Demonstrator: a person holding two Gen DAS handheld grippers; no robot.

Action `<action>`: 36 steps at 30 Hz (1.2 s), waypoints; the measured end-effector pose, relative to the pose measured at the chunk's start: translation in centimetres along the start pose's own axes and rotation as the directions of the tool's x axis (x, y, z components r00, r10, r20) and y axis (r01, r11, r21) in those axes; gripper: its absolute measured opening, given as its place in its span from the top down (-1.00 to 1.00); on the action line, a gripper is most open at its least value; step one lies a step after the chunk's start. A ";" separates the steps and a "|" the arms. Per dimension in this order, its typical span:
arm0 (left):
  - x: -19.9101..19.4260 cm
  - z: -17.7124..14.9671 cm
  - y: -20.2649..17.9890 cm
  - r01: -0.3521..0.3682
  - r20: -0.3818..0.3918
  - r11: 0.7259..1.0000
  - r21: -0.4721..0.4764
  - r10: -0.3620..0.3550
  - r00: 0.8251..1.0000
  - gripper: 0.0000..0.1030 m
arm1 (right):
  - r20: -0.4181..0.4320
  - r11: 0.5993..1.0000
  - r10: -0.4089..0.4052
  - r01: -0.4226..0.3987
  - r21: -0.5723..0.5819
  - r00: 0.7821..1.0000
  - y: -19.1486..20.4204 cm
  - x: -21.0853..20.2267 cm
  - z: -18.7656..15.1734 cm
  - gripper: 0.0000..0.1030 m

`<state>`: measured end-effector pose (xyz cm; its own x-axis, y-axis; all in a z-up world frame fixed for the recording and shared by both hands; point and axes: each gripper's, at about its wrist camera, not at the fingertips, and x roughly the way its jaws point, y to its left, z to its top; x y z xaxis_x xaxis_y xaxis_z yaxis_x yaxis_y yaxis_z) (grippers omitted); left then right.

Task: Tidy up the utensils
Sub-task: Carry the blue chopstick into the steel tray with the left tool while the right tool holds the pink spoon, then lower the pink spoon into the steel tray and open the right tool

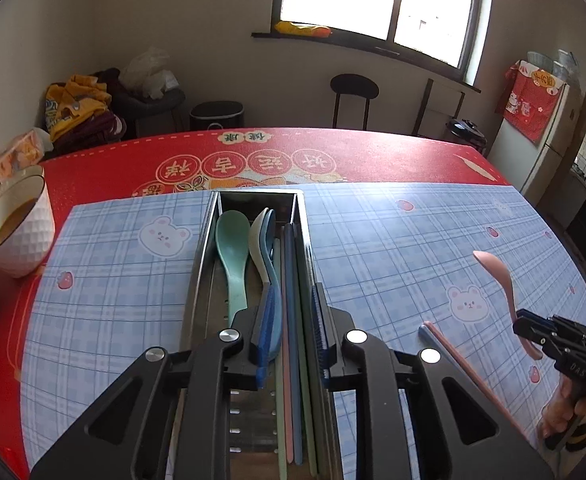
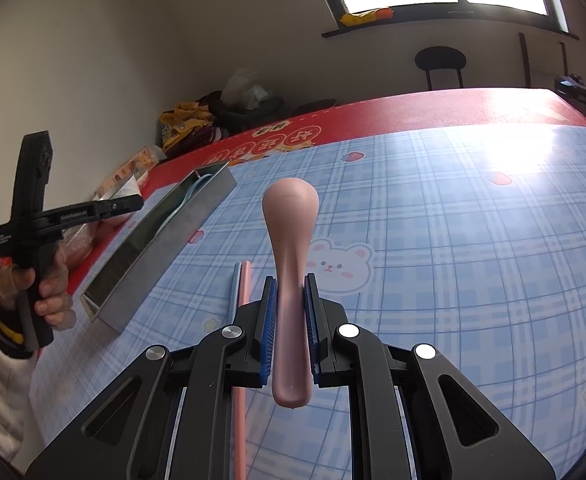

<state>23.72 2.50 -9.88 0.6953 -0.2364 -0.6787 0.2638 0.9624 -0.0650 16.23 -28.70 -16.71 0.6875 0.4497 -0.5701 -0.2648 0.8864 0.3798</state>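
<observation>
The left claw (image 1: 289, 320) hangs over the near end of the metal tray (image 1: 205, 248), its jaws parted a little and pressing on nothing; the blue spoon (image 1: 271, 256) lies in the tray beside the green spoon (image 1: 233, 256) and the chopsticks (image 1: 291, 320). This looks like the moment just after a drop. The right claw (image 2: 289, 320) is clamped on the pink spoon (image 2: 291, 240), held above the worktop (image 2: 453, 240) right of the tray. A loose pair of chopsticks (image 2: 242, 280) lies near it. Next, I judge, the pink spoon needs carrying left and lining up along the tray.
</observation>
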 end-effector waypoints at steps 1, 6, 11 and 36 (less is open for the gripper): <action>-0.7 -0.6 -0.1 -0.009 0.023 1.000 0.020 0.009 1.000 0.51 | 0.000 1.000 -0.002 0.002 0.001 1.000 -0.1 0.0 0.0 0.73; -2.9 -3.9 1.1 -0.069 0.101 0.996 0.050 0.064 0.993 0.42 | -0.003 1.000 -0.018 0.018 0.005 1.000 0.1 0.1 0.0 0.73; -3.8 -5.7 3.2 -0.069 0.133 0.998 0.013 0.066 0.989 0.17 | -0.019 0.998 -0.056 0.056 -0.001 0.998 0.4 0.6 0.0 0.73; -4.9 -6.8 8.2 -0.036 0.176 0.980 -0.197 0.072 0.982 -0.88 | -0.199 0.991 -0.087 0.063 -0.121 0.976 15.3 11.8 8.1 0.73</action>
<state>17.87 12.45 -12.05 0.8194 -0.1867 -0.5419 0.1015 0.9778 -0.1833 25.76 -10.73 -11.65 0.5592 0.3839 -0.7347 -0.3009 0.9199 0.2516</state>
